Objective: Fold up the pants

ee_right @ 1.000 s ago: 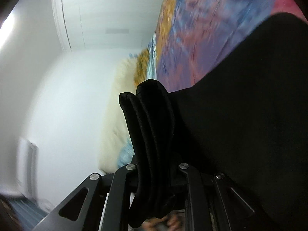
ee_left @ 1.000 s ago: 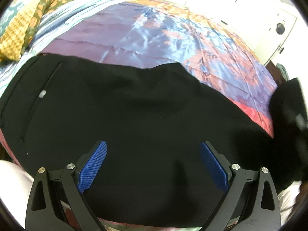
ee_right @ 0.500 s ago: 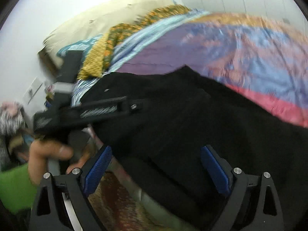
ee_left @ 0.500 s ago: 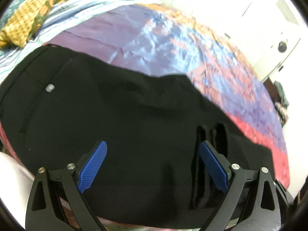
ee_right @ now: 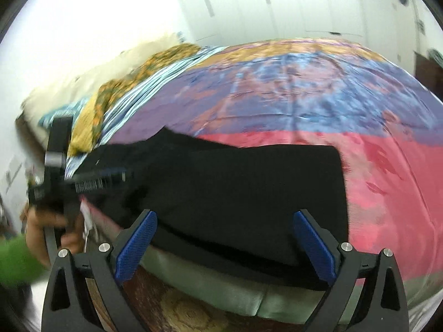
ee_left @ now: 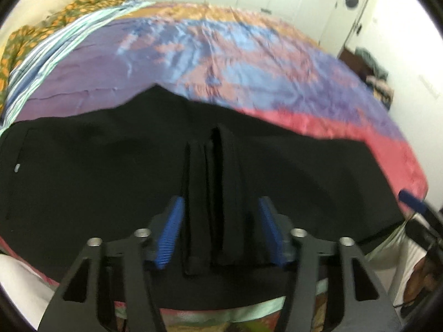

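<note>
Black pants lie flat along the near edge of a bed, folded lengthwise. In the left wrist view my left gripper has its blue pads close on either side of a bunched stack of the pants' fabric edges that stands up between them. In the right wrist view the pants stretch from the left to a square end at the right. My right gripper is wide open and empty above the pants' near edge. The left gripper's body shows at the far left there.
A shiny purple, blue and pink bedspread covers the bed. A yellow-green patterned cloth and a pillow lie at the head end. White cupboards and a door stand behind. The bed's patterned side panel is below the right gripper.
My right gripper has let go of the bunched pants fabric, opened and drawn back to the right. My left gripper has closed in around that bunched fabric.
</note>
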The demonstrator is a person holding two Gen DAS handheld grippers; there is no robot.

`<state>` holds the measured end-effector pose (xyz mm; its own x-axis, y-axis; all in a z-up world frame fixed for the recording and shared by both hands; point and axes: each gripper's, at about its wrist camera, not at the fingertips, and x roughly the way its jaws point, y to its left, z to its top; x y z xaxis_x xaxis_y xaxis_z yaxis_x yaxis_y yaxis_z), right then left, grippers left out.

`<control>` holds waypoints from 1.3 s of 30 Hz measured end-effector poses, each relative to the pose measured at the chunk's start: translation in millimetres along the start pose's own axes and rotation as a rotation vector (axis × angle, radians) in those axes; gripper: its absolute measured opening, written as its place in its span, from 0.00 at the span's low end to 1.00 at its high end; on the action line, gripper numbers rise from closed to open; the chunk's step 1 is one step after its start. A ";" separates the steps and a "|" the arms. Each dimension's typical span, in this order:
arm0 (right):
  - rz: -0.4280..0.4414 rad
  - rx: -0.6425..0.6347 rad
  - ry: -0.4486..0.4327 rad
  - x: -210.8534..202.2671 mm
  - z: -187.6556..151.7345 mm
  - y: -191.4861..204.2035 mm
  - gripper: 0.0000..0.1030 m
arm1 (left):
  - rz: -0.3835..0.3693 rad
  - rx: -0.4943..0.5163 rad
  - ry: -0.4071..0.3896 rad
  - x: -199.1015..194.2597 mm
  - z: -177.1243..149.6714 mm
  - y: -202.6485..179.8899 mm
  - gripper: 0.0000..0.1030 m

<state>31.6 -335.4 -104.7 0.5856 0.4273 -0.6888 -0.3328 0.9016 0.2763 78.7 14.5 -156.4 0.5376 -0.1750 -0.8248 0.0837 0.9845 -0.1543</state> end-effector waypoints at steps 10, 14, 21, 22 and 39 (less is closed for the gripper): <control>-0.039 -0.004 -0.069 -18.2 -4.4 -1.9 0.96 | 0.078 -0.010 -0.041 -21.4 -8.1 10.8 0.00; -0.055 0.035 -0.085 -20.1 -4.2 -13.4 0.96 | 0.089 -0.064 0.043 -1.2 -12.9 29.5 0.00; 0.002 0.046 -0.016 -1.2 -7.2 -16.7 0.96 | 0.012 -0.146 -0.078 -25.9 -10.0 37.3 0.52; 0.004 0.040 -0.014 -0.6 -7.7 -15.7 0.96 | -0.011 -0.158 -0.107 -30.3 -9.3 38.6 0.61; -0.025 -0.001 -0.007 -4.3 -12.2 -6.3 0.96 | 0.069 0.057 0.001 -0.1 -0.1 -11.4 0.01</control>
<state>22.1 -343.7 -111.6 0.5989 0.4053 -0.6907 -0.3191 0.9118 0.2584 77.6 3.2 -154.6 0.5427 -0.1072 -0.8330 0.0941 0.9933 -0.0665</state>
